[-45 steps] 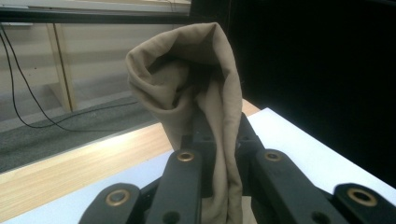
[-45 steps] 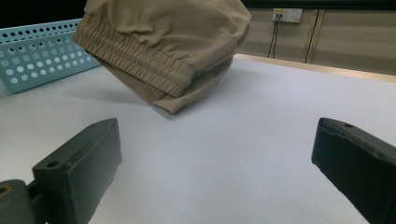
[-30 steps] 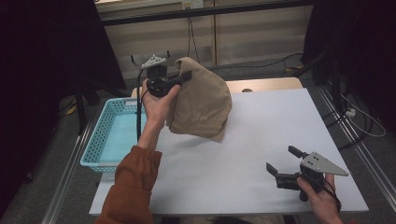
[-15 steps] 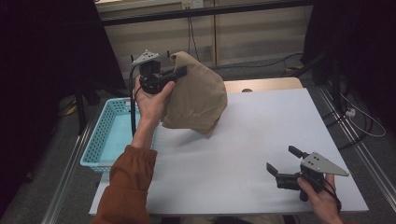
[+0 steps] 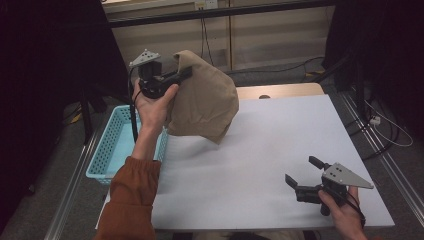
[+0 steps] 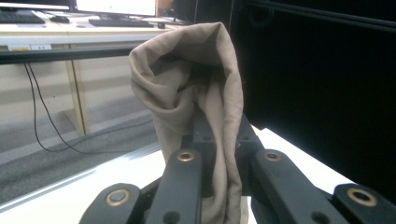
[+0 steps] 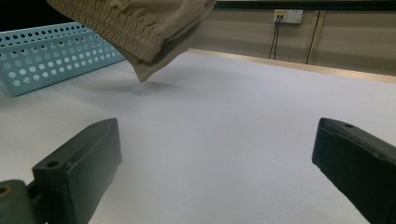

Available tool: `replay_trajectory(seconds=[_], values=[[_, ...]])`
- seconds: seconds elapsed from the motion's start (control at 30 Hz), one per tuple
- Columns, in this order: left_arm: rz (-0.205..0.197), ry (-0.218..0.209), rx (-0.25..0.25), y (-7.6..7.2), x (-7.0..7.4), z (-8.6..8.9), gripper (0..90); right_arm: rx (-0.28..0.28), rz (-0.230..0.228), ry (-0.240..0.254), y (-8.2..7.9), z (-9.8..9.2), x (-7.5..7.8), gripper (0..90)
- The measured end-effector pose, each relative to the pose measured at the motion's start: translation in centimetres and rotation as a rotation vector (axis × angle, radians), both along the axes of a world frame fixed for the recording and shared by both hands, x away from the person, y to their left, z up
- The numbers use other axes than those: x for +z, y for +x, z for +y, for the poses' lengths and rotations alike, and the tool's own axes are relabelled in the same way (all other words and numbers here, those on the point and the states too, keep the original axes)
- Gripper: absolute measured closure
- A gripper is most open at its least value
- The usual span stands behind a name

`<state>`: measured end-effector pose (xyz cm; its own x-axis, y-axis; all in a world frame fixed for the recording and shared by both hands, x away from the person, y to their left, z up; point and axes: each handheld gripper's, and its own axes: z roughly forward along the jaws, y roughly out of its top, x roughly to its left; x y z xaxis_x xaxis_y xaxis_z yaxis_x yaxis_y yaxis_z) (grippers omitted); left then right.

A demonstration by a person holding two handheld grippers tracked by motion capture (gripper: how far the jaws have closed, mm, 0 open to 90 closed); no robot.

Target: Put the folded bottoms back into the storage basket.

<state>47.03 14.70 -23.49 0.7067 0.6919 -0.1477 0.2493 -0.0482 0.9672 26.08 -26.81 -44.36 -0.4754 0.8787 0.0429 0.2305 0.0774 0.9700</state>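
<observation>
A tan cloth garment [image 5: 205, 100] hangs in the air over the back left of the white table [image 5: 260, 150], clear of its surface. My left gripper [image 5: 184, 75] is shut on the cloth's upper edge, held high by a hand in an orange sleeve. In the left gripper view the bunched cloth [image 6: 196, 93] is pinched between the two black jaws. The garment's elastic hem [image 7: 135, 32] dangles above the table in the right gripper view. My right gripper [image 5: 302, 172] rests low near the front right corner, open, with nothing between its fingers [image 7: 79, 163].
A light blue perforated basket [image 5: 112, 145] stands off the table's left edge, beside the raised arm. A wooden strip [image 5: 280, 91] runs along the table's back edge. Cables [image 5: 385, 130] lie on the floor to the right.
The left gripper has lifted the tan cloth higher and slightly left, off the table. The right gripper has stayed in place.
</observation>
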Motion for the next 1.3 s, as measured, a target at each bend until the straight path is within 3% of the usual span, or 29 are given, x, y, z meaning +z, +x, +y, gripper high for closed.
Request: replay_trajectory(seconds=[0.33, 0.63, 1.3], values=[[-0.027, -0.002, -0.003, -1.1, 1.5, 1.4, 84.7, 0.001, 0.003, -0.005, 0.0, 0.1, 0.0, 1.5], [-0.031, 0.019, -0.001, -2.0, 2.2, 2.4, 84.7, 0.004, 0.003, -0.004, 0.0, 0.2, 0.0, 1.4], [-0.039, 0.004, 0.024, -3.6, 4.3, 5.5, 84.8, 0.006, 0.001, 0.000, 0.1, 0.3, 0.0, 1.4]])
